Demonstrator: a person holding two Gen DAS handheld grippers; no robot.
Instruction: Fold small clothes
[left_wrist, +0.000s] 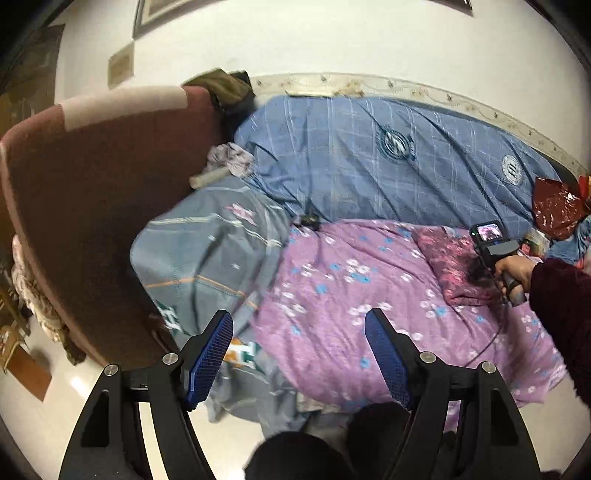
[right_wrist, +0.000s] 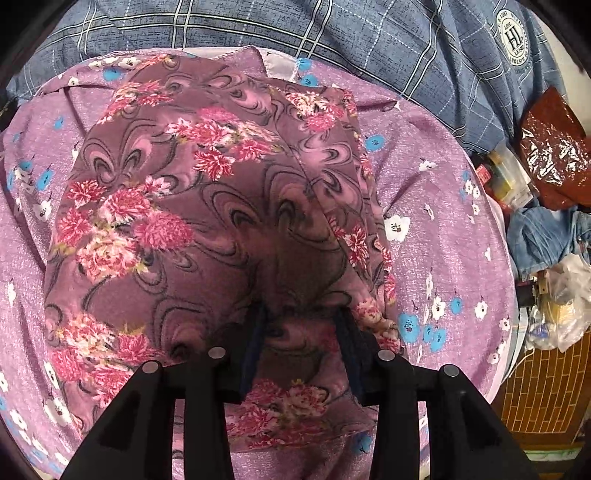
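Note:
A small purple garment (right_wrist: 207, 206) with pink flowers lies folded on the lilac flowered bedspread (right_wrist: 436, 177). My right gripper (right_wrist: 301, 317) is pressed down into its near edge, fingers apart, the tips sunk in the cloth, gripping nothing that I can see. In the left wrist view the same garment (left_wrist: 454, 266) lies at the right, with the right gripper (left_wrist: 495, 254) and hand over it. My left gripper (left_wrist: 299, 325) is open and empty, held above the bedspread's (left_wrist: 332, 288) near edge, well left of the garment.
A blue checked quilt (left_wrist: 369, 155) lies behind, a grey-blue one (left_wrist: 207, 251) at left. A brown chair back (left_wrist: 92, 177) stands at far left. A red foil bag (right_wrist: 554, 147), denim cloth (right_wrist: 543, 232) and plastic bags (right_wrist: 554, 306) clutter the bed's right side.

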